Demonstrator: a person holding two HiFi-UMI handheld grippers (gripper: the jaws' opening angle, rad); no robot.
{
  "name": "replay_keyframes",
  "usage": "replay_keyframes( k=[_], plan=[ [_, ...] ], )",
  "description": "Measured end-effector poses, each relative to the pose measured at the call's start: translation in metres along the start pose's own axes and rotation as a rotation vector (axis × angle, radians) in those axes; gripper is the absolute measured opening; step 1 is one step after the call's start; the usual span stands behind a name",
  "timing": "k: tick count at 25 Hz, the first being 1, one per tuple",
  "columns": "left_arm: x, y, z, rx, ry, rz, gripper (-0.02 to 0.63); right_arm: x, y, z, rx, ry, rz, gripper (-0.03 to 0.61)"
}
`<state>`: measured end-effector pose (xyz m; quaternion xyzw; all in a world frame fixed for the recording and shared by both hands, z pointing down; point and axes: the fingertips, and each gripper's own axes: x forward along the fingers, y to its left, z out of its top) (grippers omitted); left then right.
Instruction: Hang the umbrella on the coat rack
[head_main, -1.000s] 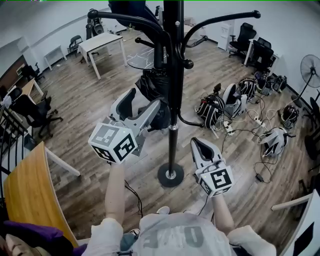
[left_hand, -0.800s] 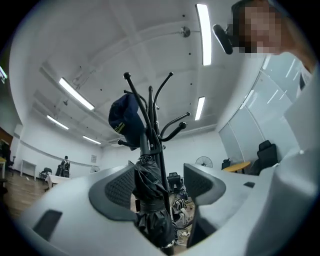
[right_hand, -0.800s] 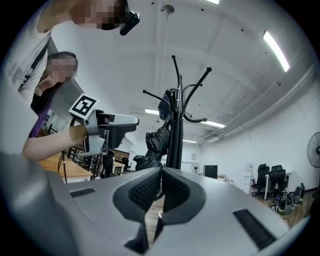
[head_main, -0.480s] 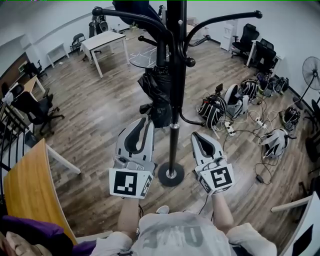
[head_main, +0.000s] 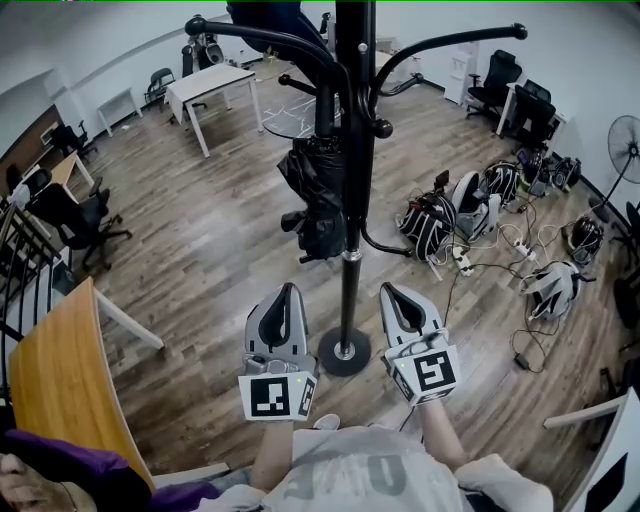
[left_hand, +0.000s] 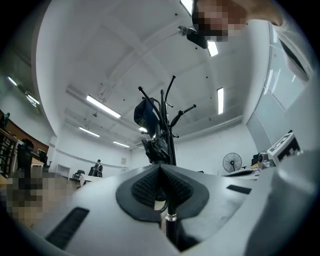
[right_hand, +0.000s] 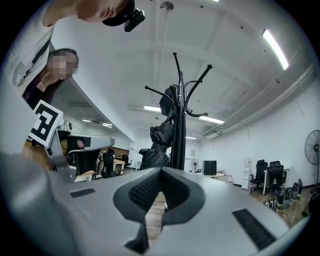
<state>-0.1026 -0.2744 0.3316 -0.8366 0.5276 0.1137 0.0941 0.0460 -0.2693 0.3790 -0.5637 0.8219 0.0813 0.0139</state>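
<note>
A folded black umbrella (head_main: 318, 195) hangs from an arm of the black coat rack (head_main: 349, 160), close against its pole. It also shows in the left gripper view as the umbrella (left_hand: 150, 132) and in the right gripper view as the umbrella (right_hand: 159, 145). My left gripper (head_main: 288, 292) is low, left of the rack's round base (head_main: 343, 352), and its jaws have just closed with nothing between them. My right gripper (head_main: 390, 291) sits right of the base, shut and empty. Both point at the rack, well below the umbrella.
White tables (head_main: 213, 85) and black office chairs (head_main: 75, 222) stand at the back left. Bags, helmets and cables (head_main: 470, 205) lie on the wood floor to the right. A floor fan (head_main: 620, 135) is at far right, a wooden tabletop (head_main: 60, 385) at near left.
My left gripper let go near the hanging umbrella, drew back and down toward the person, and its jaws went from wide open to shut. The umbrella stays hanging. The right gripper kept still.
</note>
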Motion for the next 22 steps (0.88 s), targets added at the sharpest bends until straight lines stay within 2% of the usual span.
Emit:
replay_keyframes(
  k=[22],
  plan=[
    [0.002, 0.006, -0.021, -0.029, 0.056, 0.010, 0.026, 0.000, 0.003, -0.006, 0.008, 0.017, 0.000, 0.029]
  ],
)
